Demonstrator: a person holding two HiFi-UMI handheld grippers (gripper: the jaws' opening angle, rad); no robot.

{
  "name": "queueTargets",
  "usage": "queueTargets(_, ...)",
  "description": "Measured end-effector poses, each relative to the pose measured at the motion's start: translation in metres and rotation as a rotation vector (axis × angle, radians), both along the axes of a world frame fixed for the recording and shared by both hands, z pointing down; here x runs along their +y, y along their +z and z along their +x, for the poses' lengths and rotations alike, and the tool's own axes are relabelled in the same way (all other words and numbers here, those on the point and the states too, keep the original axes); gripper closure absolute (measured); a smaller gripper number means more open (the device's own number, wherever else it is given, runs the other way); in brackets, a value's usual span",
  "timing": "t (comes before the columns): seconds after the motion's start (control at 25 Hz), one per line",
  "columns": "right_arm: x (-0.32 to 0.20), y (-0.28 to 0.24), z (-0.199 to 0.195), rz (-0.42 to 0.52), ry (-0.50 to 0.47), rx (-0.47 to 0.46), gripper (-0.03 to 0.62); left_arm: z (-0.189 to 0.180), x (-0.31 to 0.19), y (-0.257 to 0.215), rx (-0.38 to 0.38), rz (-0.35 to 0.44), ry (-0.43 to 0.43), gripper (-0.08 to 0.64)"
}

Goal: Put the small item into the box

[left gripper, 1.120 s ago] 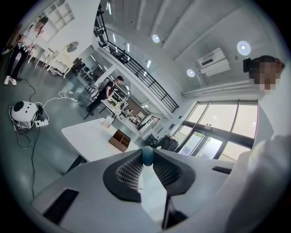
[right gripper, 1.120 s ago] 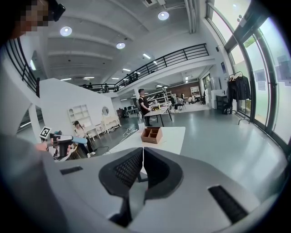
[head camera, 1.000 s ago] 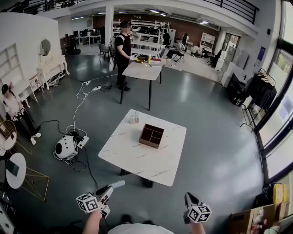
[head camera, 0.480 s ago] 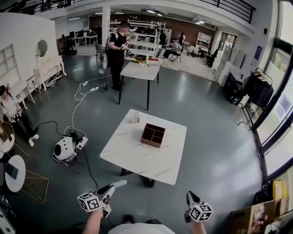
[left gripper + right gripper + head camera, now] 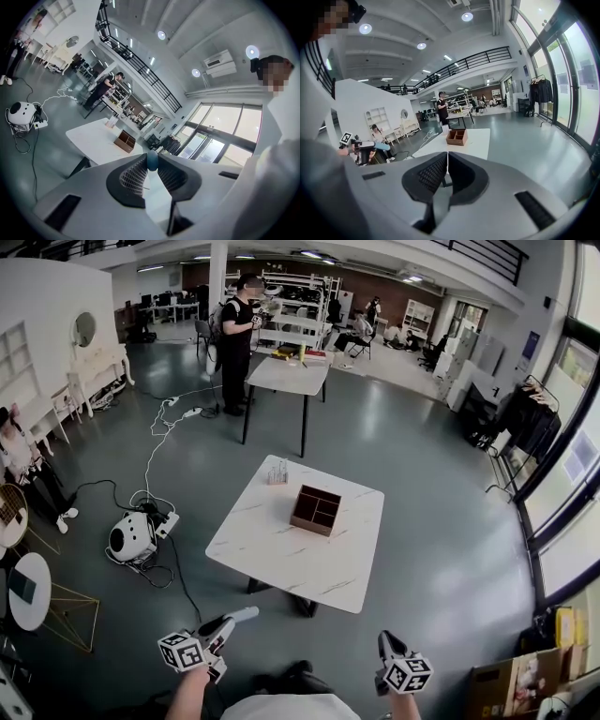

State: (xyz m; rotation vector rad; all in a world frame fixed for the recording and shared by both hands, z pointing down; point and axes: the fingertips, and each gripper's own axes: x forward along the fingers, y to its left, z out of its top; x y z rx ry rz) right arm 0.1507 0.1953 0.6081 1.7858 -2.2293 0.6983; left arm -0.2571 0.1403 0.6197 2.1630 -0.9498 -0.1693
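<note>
At the far left of the head view, a seated person is resting beside white furniture, and a small round side table is standing below them. Just to the right, a white rounded machine is lying on the glossy grey floor among trailing cables.

At the lower left, the left gripper is hanging over the floor, well apart from the desk. Its jaws are clamping a small blue rounded item at their tips.

In the middle, a white marble-patterned square desk is carrying a small clear holder near its far edge. A brown wooden box with compartments is sitting just right of the holder. Further up the frame, a standing person is working at a second white desk.

At the lower right, the right gripper is hovering over the floor with its jaws pressed together.

Along the right edge, tall windows are letting in daylight and dark clothes are hanging on a rack. A cardboard carton is standing in the bottom corner.
</note>
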Motion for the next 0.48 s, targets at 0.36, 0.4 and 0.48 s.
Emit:
queueTargets(0.36, -0.022, 0.007, 0.002, -0.011, 0.01, -0.051, 0.566, 0.006, -0.013, -0.001, -0.015, -0.002, 0.006, 0.488)
queueTargets(0.4, -0.026, 0.008, 0.002, -0.012, 0.003, -0.05, 0.566, 0.007, -0.015, 0.0, -0.019, -0.003, 0.003, 0.488)
queueTargets(0.48, -0.035, 0.011, 0.003, -0.013, -0.009, -0.049, 0.566, 0.008, -0.021, 0.001, -0.025, -0.004, -0.004, 0.488)
